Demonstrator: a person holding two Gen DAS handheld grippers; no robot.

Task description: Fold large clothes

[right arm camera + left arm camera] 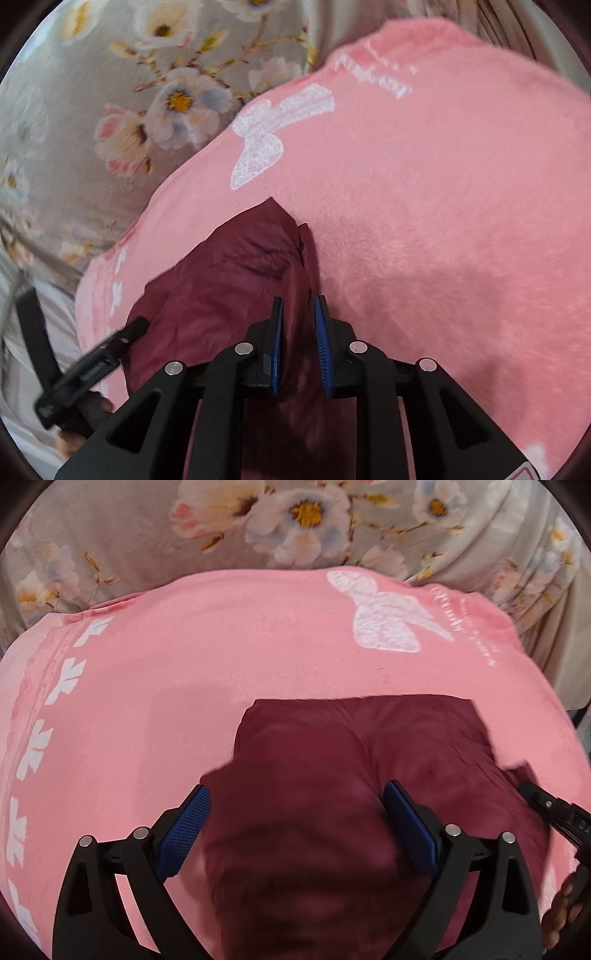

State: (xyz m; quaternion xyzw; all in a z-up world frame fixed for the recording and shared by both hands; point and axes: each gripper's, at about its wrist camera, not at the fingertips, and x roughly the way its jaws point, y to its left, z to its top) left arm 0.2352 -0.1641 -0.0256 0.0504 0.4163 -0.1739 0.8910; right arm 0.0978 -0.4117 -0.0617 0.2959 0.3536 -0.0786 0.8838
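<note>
A dark maroon garment [351, 746] lies folded flat on a pink fleece blanket [166, 672]. It has a straight far edge and a squared far right corner. My left gripper [295, 792] hangs over the garment's near half, open wide, and its blue pads touch nothing. In the right wrist view the same garment [221, 266] shows a pointed far corner and a raised fold along its right edge. My right gripper [298, 301] sits over that fold, open by a narrow gap. Maroon cloth shows in the gap, and the pads [277, 332] do not visibly press on it.
The pink blanket [443, 192] carries a white butterfly print [384, 616] and white lettering. It lies on a grey floral bedsheet [92, 92]. The black frame of the other hand-held tool [92, 354] and part of a hand [569, 897] come in at the sides.
</note>
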